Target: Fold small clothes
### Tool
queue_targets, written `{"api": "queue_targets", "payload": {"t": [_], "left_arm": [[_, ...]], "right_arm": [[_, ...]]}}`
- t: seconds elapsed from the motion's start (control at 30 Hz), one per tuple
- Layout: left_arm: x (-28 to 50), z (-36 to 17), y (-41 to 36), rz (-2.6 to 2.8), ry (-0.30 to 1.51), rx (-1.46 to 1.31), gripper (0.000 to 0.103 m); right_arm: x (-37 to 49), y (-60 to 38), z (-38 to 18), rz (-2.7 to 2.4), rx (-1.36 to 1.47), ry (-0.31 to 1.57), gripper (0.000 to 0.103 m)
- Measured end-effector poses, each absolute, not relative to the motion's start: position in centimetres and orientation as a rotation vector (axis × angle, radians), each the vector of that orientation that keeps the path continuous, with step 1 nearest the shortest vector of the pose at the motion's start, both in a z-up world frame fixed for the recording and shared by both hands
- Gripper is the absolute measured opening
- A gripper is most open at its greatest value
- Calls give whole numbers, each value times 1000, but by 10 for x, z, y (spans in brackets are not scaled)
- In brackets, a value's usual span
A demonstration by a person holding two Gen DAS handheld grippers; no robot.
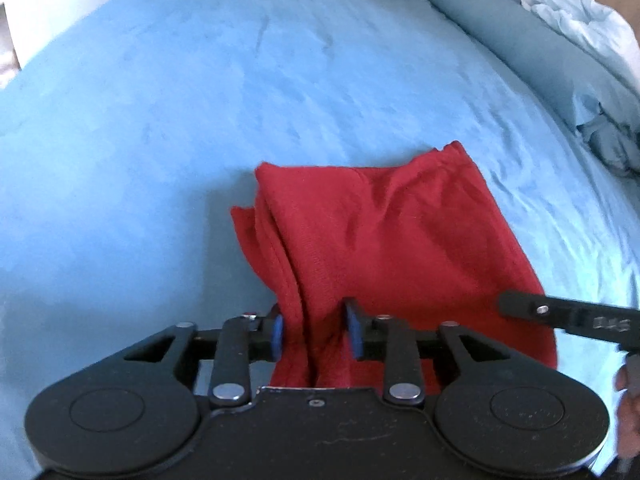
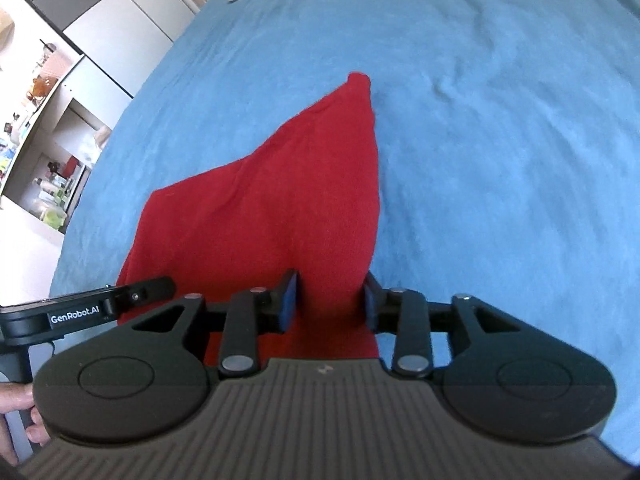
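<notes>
- While the red garment is draping from the bed, the left gripper is pinching its bunched near edge; soft, light knit, best gripped at corners.
- The right gripper is pinching the neighbouring edge; the other tool is reading "GenRobot.AI".

Left gripper and right gripper side by side, fingers clamped partway.

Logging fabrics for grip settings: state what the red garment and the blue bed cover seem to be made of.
Red garment: looks like a soft matte knit, perhaps cotton; fine ribbed texture and a stitched seam show. Blue bed cover: matte, slightly napped cloth, maybe brushed cotton or microfibre; faint shading marks and soft wrinkles, no sheen.
</notes>
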State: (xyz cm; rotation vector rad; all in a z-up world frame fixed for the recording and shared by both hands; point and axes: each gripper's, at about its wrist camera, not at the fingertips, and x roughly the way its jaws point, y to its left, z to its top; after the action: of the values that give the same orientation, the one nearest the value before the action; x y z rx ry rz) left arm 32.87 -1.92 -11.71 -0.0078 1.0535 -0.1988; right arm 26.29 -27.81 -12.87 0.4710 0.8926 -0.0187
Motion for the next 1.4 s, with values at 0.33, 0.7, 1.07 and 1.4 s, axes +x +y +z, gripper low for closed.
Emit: {"api": "queue_targets", "payload": {"t": [0.33, 0.7, 1.07, 1.4], "left_arm": [[314, -122, 3, -79, 948, 53, 82], [292, -173, 30, -128, 781, 14, 85], [214, -37, 32, -15, 652, 15, 103], [88, 52, 20, 0, 576, 78, 103]], "right_arm": [[261, -287, -116, -80, 296, 841, 97], [233, -290, -171, -101, 232, 650, 101], [146, -250, -36, -193, 121, 479, 103], [26, -201, 46, -269, 49, 523, 103]]}}
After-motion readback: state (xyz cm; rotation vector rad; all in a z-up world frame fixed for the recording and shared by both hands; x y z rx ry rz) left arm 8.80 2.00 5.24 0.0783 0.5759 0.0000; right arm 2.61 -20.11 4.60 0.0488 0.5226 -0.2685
